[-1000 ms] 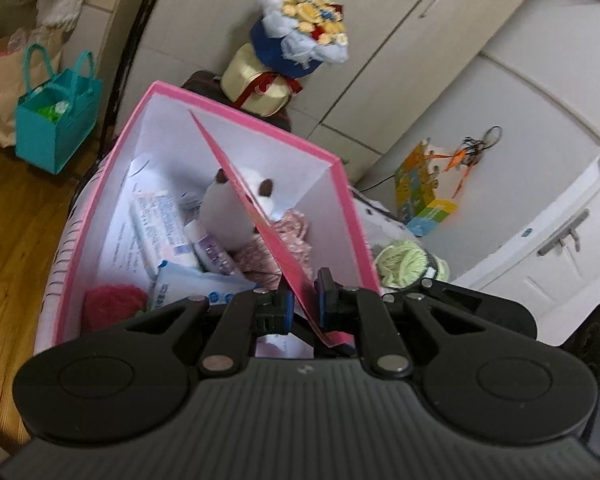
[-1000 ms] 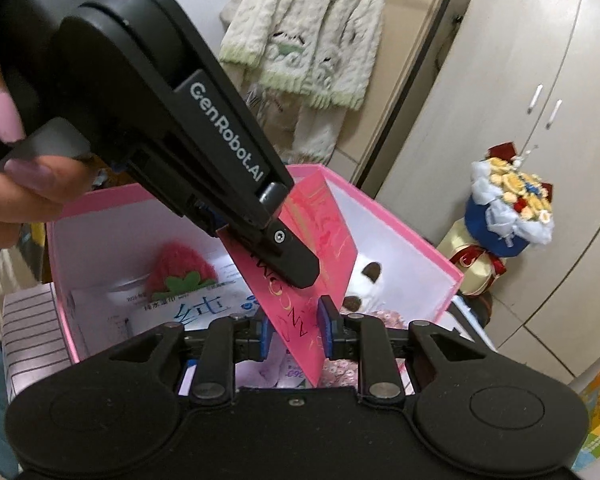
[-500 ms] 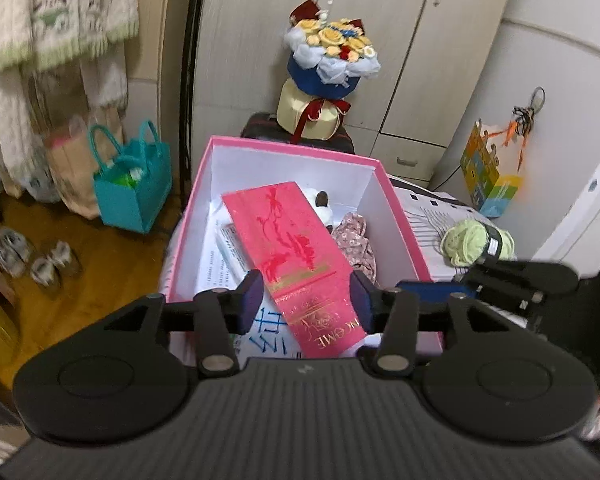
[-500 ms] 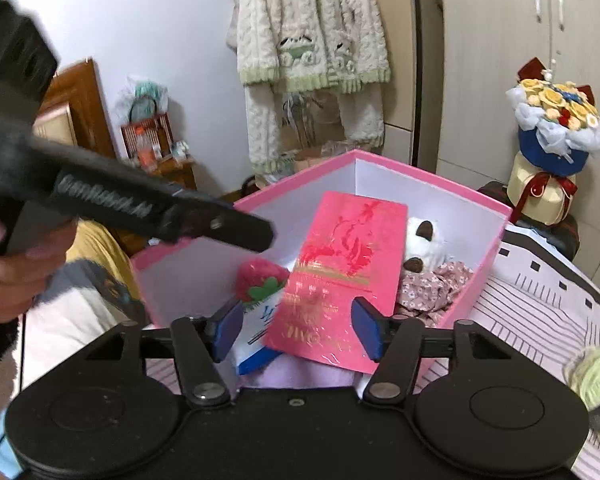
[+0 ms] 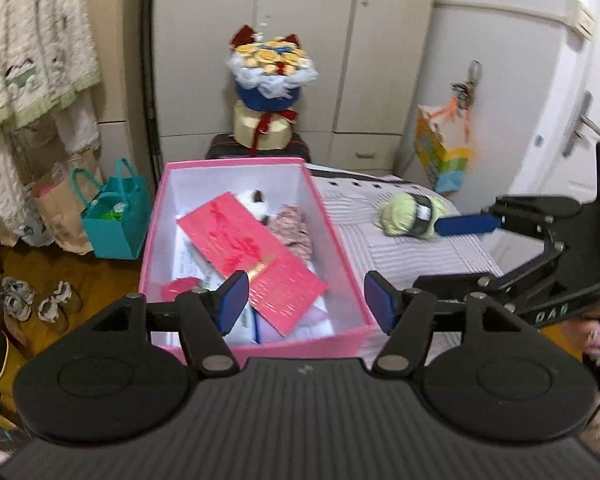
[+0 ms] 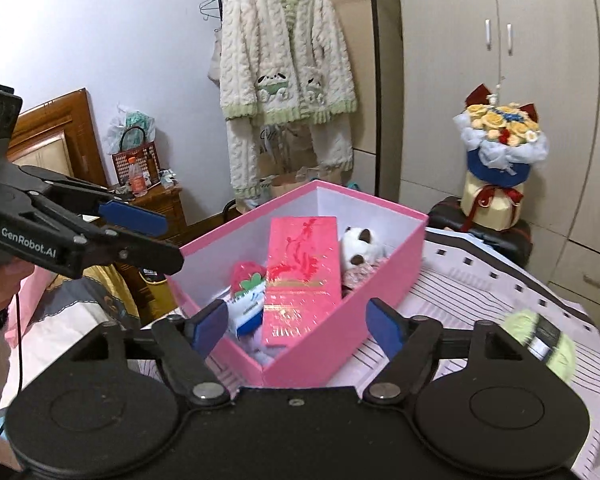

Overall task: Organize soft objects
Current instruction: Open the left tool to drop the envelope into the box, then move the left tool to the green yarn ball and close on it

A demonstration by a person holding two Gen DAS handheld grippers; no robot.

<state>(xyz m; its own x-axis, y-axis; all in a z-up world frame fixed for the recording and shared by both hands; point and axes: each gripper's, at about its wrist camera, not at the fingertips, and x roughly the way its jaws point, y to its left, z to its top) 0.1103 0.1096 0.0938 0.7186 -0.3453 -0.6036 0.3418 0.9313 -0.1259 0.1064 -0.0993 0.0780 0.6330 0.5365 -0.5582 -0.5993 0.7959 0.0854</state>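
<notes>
A pink box (image 5: 332, 236) (image 6: 380, 272) stands open on a striped table. A red envelope (image 5: 252, 256) (image 6: 302, 276) lies flat on top of its contents, beside a white plush (image 5: 254, 202) (image 6: 358, 246), a floral cloth (image 5: 294, 230) and a red strawberry plush (image 6: 246, 274). A green yarn ball (image 5: 410, 220) (image 6: 540, 338) lies on the table right of the box. My left gripper (image 5: 306, 306) is open and empty above the box's near end. My right gripper (image 6: 296, 326) is open and empty over the box's near corner; it also shows in the left wrist view (image 5: 466, 226) next to the yarn.
A flower bouquet (image 5: 270, 92) (image 6: 498, 164) stands on a dark case behind the box. A teal bag (image 5: 116, 220) and shoes (image 5: 36, 300) are on the floor at the left. A cream knitted set (image 6: 288, 80) hangs on the wall. Cupboards stand behind.
Both grippers were shut on the red envelope; they opened, let it go into the box and pulled back. The envelope now lies flat on the contents.
</notes>
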